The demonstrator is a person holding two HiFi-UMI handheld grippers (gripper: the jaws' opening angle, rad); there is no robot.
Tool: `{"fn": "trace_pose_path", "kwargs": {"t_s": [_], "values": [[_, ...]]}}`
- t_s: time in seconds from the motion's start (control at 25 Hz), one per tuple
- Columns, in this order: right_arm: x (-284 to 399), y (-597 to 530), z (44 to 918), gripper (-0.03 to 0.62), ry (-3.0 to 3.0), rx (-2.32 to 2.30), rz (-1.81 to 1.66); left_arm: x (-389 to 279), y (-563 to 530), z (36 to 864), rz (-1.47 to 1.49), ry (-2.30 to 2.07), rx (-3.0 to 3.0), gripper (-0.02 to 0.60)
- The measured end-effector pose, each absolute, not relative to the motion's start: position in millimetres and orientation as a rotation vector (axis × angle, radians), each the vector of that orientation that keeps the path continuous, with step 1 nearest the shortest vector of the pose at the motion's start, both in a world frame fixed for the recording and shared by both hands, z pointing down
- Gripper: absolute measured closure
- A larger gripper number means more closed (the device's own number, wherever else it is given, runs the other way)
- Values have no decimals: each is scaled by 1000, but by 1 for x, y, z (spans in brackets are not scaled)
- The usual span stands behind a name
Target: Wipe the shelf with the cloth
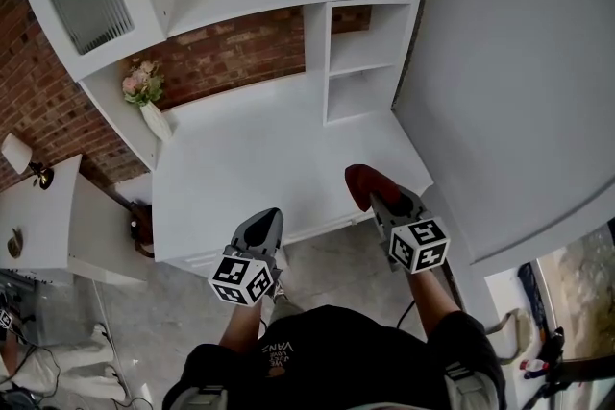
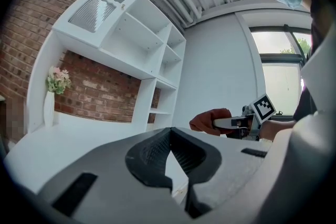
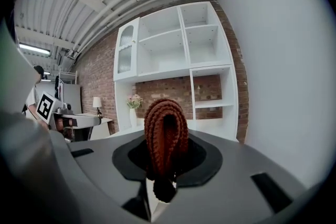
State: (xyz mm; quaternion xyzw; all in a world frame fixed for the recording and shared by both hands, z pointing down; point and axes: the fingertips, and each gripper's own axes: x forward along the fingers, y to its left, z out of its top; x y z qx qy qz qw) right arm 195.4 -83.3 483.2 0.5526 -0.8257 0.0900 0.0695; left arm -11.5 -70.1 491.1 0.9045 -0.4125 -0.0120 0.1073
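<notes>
With the right gripper (image 1: 378,197) clamped on the rust-brown cloth (image 1: 363,178) over the shelf counter (image 1: 269,149)'s front edge and the left gripper (image 1: 261,224) closed, empty, just off that edge, wiping looks unstarted: next press the cloth down

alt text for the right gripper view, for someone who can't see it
The right gripper is shut on a folded rust-brown knitted cloth that stands up in the foreground. Behind it a white shelf unit stands against a brick wall, with a vase of flowers on its counter at the left.
</notes>
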Motion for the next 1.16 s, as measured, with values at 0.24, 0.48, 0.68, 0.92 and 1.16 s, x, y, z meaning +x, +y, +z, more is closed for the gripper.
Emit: {"fn": "trace_pose_path", "kwargs": {"t_s": [0.24, 0.48, 0.68, 0.92, 1.16], "values": [[202, -57, 498, 507, -2477, 1663, 310, 1, -53, 496, -30, -1204, 2662, 574], [207, -41, 510, 507, -2477, 1667, 351, 14, -44, 499, -12, -1183, 2675, 574], [215, -35, 516, 507, -2468, 1684, 365, 20, -40, 501, 2, -1174, 2680, 574], [222, -30, 516, 507, -2468, 1707, 372, 27, -37, 498, 9, -1163, 2693, 574], [222, -25, 515, 507, -2474, 1715, 377, 28, -33, 497, 14, -1162, 2697, 574]]}}
